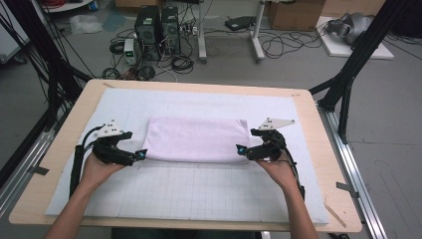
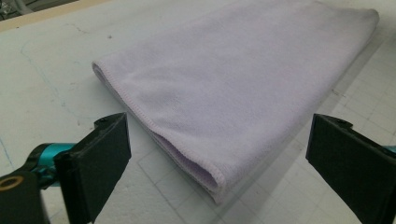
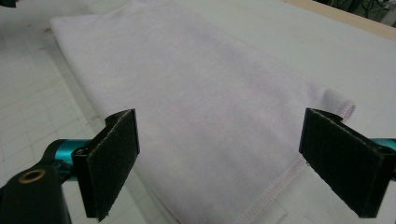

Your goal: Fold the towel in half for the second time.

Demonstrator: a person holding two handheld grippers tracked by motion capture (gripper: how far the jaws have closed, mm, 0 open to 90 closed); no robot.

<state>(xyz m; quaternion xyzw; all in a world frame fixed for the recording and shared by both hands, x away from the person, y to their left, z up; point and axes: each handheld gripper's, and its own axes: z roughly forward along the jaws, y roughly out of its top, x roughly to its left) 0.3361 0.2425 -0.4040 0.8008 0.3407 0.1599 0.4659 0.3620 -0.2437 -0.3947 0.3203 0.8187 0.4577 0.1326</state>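
A folded lilac towel [image 1: 199, 139] lies flat in the middle of a white gridded mat [image 1: 199, 194] on the wooden table [image 1: 59, 149]. My left gripper [image 1: 142, 154] is at the towel's near left corner, jaws wide apart. In the left gripper view the towel [image 2: 243, 79] has its folded corner between the open jaws of the left gripper [image 2: 219, 126], untouched by either pad. My right gripper [image 1: 241, 150] is at the near right corner. In the right gripper view the towel [image 3: 201, 102] has its stitched edge between the open jaws of the right gripper [image 3: 219, 119], also untouched.
Bare mat stretches between the towel and the table's near edge. Black frame poles [image 1: 348, 74] stand at both sides of the table. Beyond the far edge, computer towers [image 1: 157, 27] and cables sit on the floor.
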